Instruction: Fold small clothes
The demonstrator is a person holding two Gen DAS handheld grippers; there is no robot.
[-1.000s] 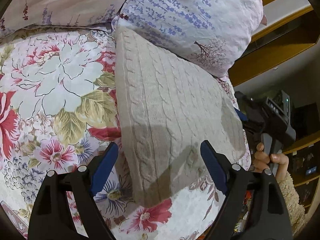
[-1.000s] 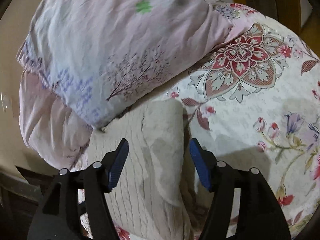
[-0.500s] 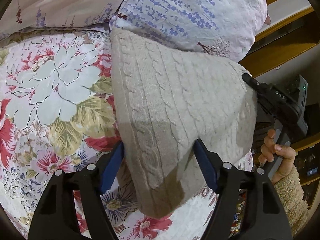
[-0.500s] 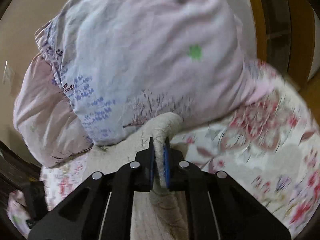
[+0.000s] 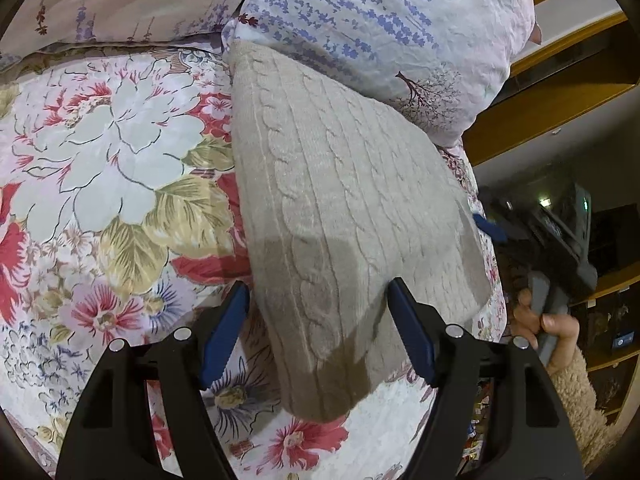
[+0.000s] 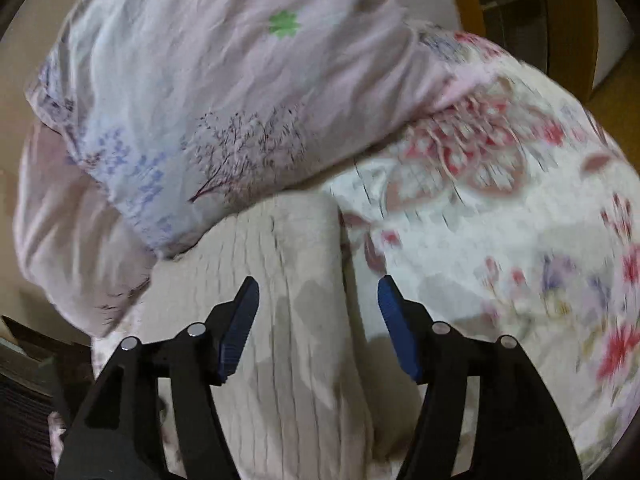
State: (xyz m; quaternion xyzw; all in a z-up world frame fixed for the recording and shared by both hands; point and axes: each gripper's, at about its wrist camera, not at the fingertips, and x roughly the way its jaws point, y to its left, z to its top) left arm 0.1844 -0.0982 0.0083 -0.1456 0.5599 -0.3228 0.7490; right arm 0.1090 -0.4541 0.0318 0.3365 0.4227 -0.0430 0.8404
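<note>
A beige cable-knit garment lies folded on a floral bedspread, its far end against a pillow. My left gripper is open, its blue-padded fingers either side of the garment's near end, just above it. My right gripper is open and empty over the garment's edge in the right wrist view, which is blurred. The right gripper also shows in the left wrist view, at the garment's right edge, held by a hand.
A lavender-print pillow lies at the garment's far end, also seen in the right wrist view. A second pinkish pillow lies to the left. The bed edge and wooden furniture are at the right.
My right gripper had shut on the garment's right edge and lifted it; it has now opened and the edge lies flat again. My left gripper stayed open.
</note>
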